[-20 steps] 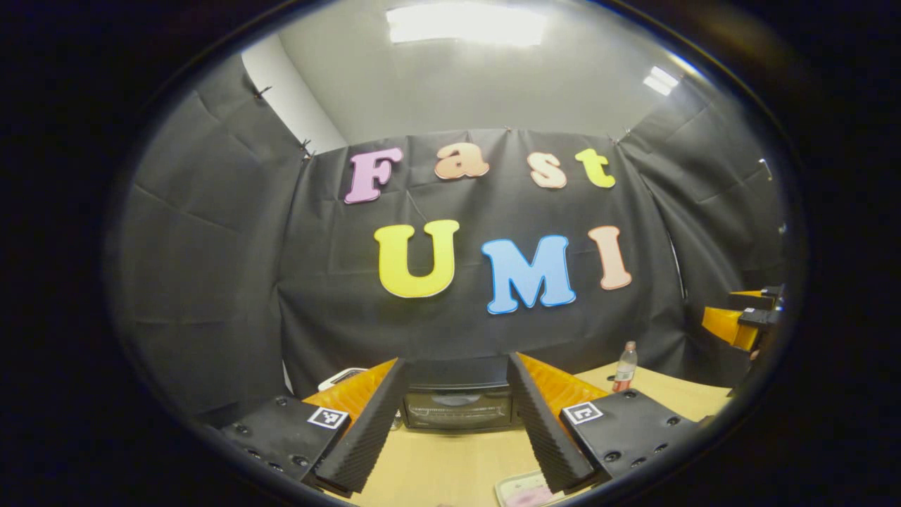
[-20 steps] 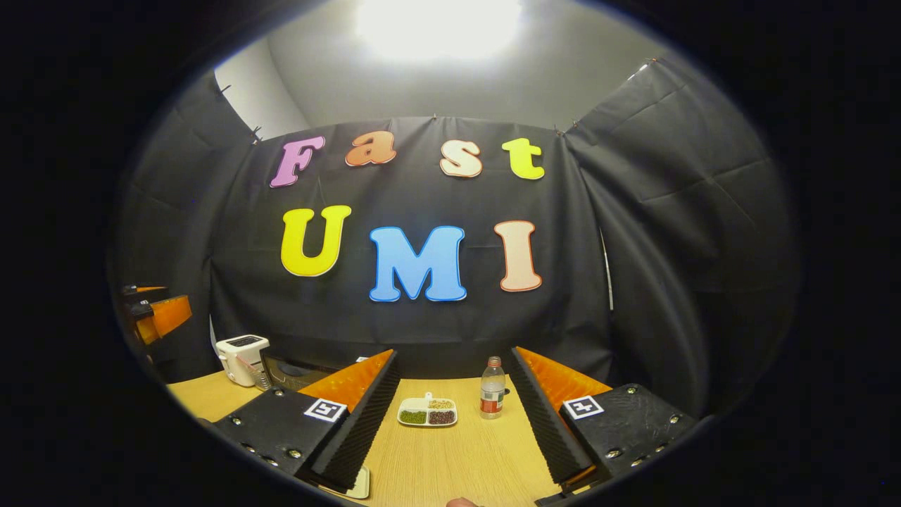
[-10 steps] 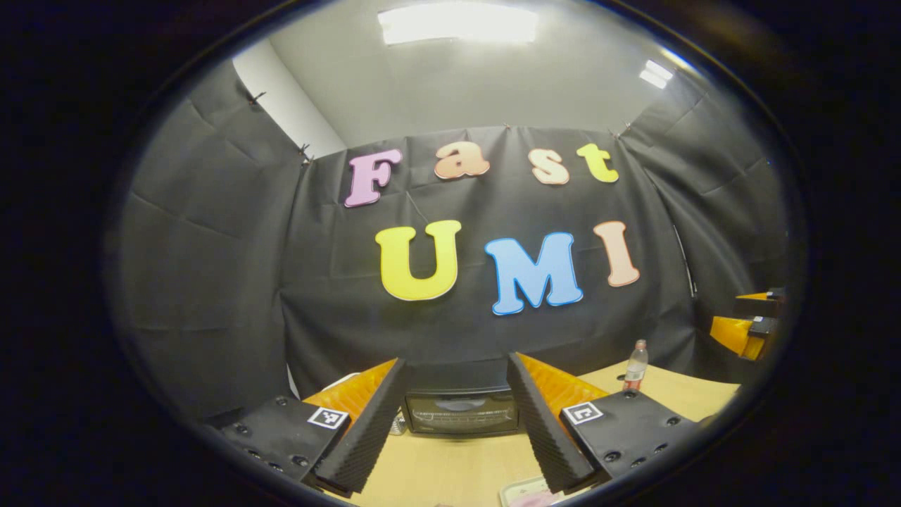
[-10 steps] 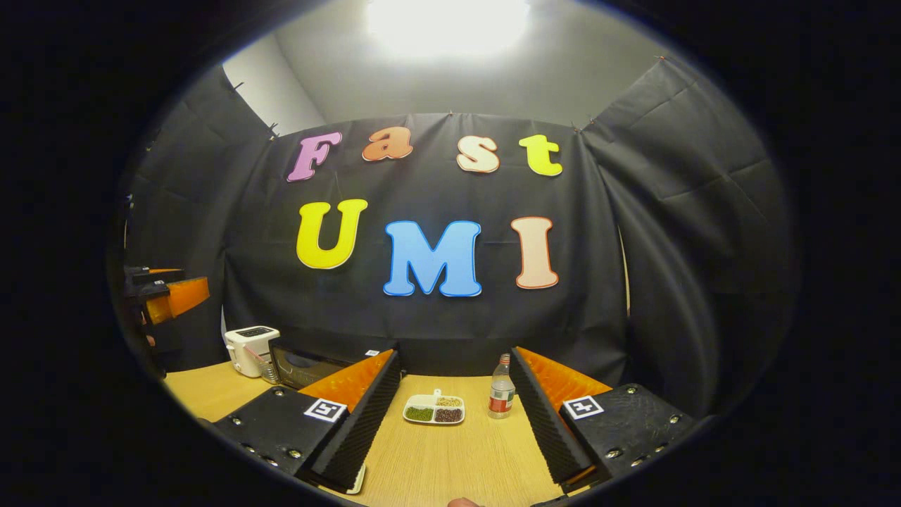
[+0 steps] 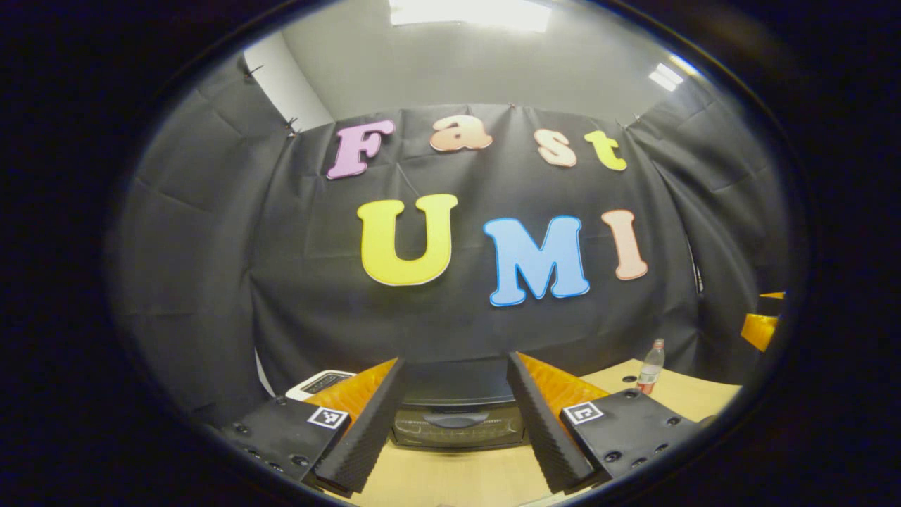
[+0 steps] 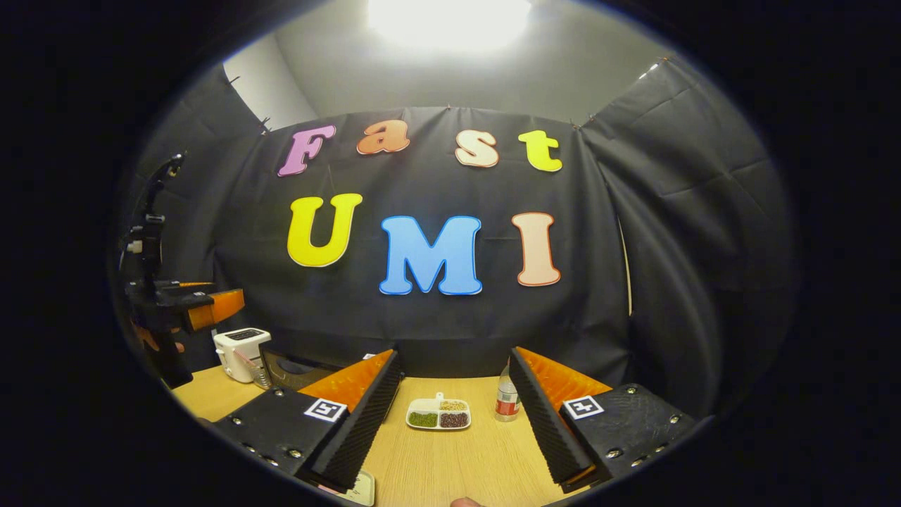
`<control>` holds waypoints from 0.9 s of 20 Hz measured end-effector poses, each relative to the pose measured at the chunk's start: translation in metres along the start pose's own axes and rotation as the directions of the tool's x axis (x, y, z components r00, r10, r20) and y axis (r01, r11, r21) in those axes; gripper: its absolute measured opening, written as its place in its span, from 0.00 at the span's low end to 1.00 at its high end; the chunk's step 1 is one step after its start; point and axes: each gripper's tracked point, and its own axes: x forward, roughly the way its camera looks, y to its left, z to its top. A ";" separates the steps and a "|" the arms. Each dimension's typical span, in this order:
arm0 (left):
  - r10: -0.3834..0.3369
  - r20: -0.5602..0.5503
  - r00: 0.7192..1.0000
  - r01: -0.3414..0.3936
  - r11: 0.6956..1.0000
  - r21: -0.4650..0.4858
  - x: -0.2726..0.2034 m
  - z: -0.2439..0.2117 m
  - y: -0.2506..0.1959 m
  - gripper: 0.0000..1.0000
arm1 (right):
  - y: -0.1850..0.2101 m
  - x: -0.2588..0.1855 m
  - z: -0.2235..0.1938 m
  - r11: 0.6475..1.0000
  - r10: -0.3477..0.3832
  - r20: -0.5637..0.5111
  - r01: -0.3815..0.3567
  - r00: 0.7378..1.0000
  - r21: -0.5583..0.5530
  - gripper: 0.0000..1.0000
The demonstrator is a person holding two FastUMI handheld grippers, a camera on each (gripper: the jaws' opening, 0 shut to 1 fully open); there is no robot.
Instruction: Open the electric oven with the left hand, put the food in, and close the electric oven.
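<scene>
Left gripper [image 5: 456, 422] is held above the wooden counter [image 5: 457, 479], jaws spread wide and holding nothing; the electric oven [image 5: 457, 415] sits straight ahead, framed between the two fingers, its door shut and the handle visible across the upper front; a white toaster [image 5: 320, 382] stands just beside the oven on its left; a plastic bottle [image 5: 650, 366] stands farther right on the counter, well apart from the oven

Right gripper [image 6: 454, 422] is likewise above the counter, jaws wide apart and empty; between its fingers lies a white divided dish [image 6: 438, 414] with green, dark and pale food in separate compartments; the bottle [image 6: 505, 400] stands just beside the dish, partly hidden behind the right finger; in the right gripper view the oven [image 6: 292, 370] and toaster [image 6: 239, 352] sit at the far left of the counter, with the left gripper [image 6: 193, 306] raised above them; a flat pale item [image 6: 359, 487] lies at the near counter edge, too cut off to identify
</scene>
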 end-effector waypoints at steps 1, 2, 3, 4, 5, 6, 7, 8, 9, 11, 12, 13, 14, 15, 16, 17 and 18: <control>-0.010 -0.016 1.000 0.010 1.000 -0.005 0.014 -0.011 0.002 1.00 | 0.001 0.005 -0.003 1.000 -0.021 -0.015 0.020 1.000 -0.005 0.96; -0.022 -0.030 0.999 0.021 1.000 -0.013 0.028 -0.021 0.004 0.99 | 0.001 0.009 -0.008 0.999 -0.039 -0.026 0.039 0.999 -0.007 0.96; -0.033 -0.044 0.999 0.032 0.999 -0.022 0.040 -0.031 0.006 1.00 | 0.002 0.013 -0.009 0.999 -0.054 -0.030 0.054 0.998 -0.006 0.96; -0.043 -0.056 0.998 0.041 0.999 -0.028 0.051 -0.040 0.008 1.00 | 0.006 0.018 -0.011 0.998 -0.070 -0.036 0.069 0.997 -0.005 0.96; -0.054 -0.068 0.996 0.052 0.998 -0.033 0.064 -0.050 0.009 1.00 | 0.007 0.022 -0.013 0.996 -0.084 -0.045 0.084 0.995 -0.009 0.96; -0.064 -0.082 0.995 0.061 0.998 -0.033 0.074 -0.059 0.009 1.00 | 0.008 0.025 -0.018 0.995 -0.097 -0.056 0.096 0.994 -0.015 0.96; -0.071 -0.095 0.993 0.068 0.997 -0.032 0.083 -0.067 0.010 1.00 | 0.009 0.029 -0.021 0.994 -0.109 -0.066 0.108 0.992 -0.021 0.96; -0.082 -0.109 0.991 0.079 0.996 -0.035 0.095 -0.079 0.010 1.00 | 0.012 0.033 -0.024 0.993 -0.119 -0.076 0.118 0.990 -0.024 0.96; -0.091 -0.124 0.988 0.087 0.995 -0.038 0.104 -0.089 0.010 1.00 | 0.014 0.037 -0.027 0.991 -0.129 -0.084 0.128 0.988 -0.027 0.96; -0.106 -0.155 0.982 0.100 0.994 -0.046 0.124 -0.114 0.008 0.95 | 0.018 0.042 -0.031 0.989 -0.148 -0.099 0.146 0.984 -0.031 0.96; -0.109 -0.173 0.979 0.102 0.994 -0.047 0.133 -0.126 0.008 0.95 | 0.019 0.044 -0.034 0.988 -0.156 -0.106 0.154 0.982 -0.034 0.96; -0.112 -0.188 0.976 0.105 0.993 -0.046 0.140 -0.139 0.008 0.95 | 0.021 0.047 -0.035 0.986 -0.163 -0.111 0.160 0.980 -0.040 0.96; -0.114 -0.204 0.972 0.106 0.993 -0.047 0.147 -0.150 0.007 0.95 | 0.023 0.049 -0.037 0.985 -0.171 -0.116 0.166 0.978 -0.049 0.96; -0.117 -0.219 0.969 0.109 0.993 -0.051 0.152 -0.160 0.006 0.96 | 0.023 0.050 -0.039 0.984 -0.176 -0.124 0.170 0.977 -0.055 0.96; -0.119 -0.230 0.966 0.109 0.993 -0.055 0.155 -0.167 0.004 1.00 | 0.024 0.049 -0.039 0.983 -0.178 -0.127 0.172 0.976 -0.055 0.96; -0.119 -0.241 0.963 0.107 0.992 -0.059 0.158 -0.177 0.002 1.00 | 0.024 0.048 -0.038 0.983 -0.184 -0.126 0.178 0.975 -0.054 0.96; -0.119 -0.253 0.960 0.106 0.992 -0.064 0.160 -0.184 0.001 1.00 | 0.022 0.049 -0.038 0.981 -0.192 -0.128 0.187 0.973 -0.055 0.96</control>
